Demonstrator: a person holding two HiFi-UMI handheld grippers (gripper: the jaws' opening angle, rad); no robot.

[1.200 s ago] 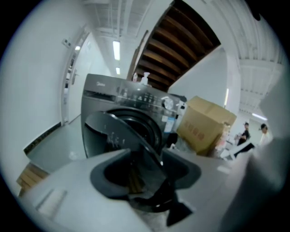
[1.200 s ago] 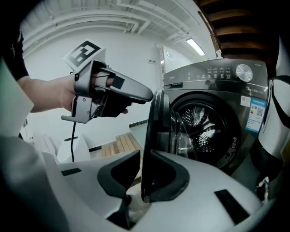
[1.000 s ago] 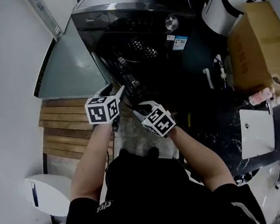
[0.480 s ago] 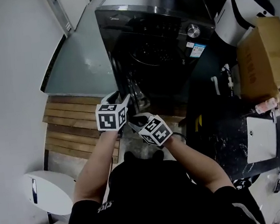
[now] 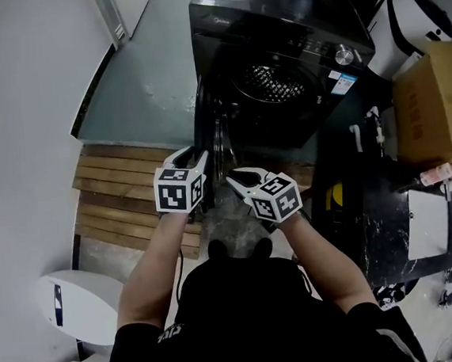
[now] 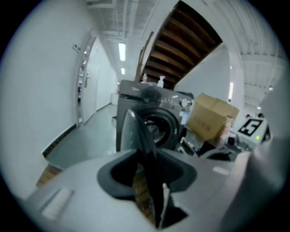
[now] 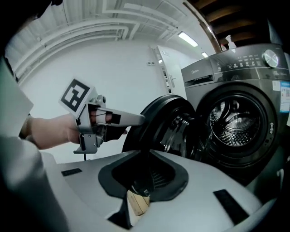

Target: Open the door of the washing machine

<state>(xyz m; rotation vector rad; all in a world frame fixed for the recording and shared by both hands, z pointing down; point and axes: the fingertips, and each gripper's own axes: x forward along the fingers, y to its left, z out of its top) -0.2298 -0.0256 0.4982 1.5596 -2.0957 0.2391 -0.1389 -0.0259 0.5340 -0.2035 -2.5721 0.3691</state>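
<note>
Left gripper (image 6: pixel 144 152) was clamped on the free edge of the door (image 6: pixel 136 131), its jaws having just closed onto it. The washing machine (image 6: pixel 156 102) lay straight ahead, beyond the tips. Right gripper (image 7: pixel 143 153) sat just beside that rim, its jaws having just closed to a narrow gap with nothing gripped. Best to pull back along the hinge's arc, without twisting. A second earlier the door stood less wide, and both tools were further from the person.

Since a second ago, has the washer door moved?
Yes. Against the washer, the door has swung further open, away from the drum opening.
</note>
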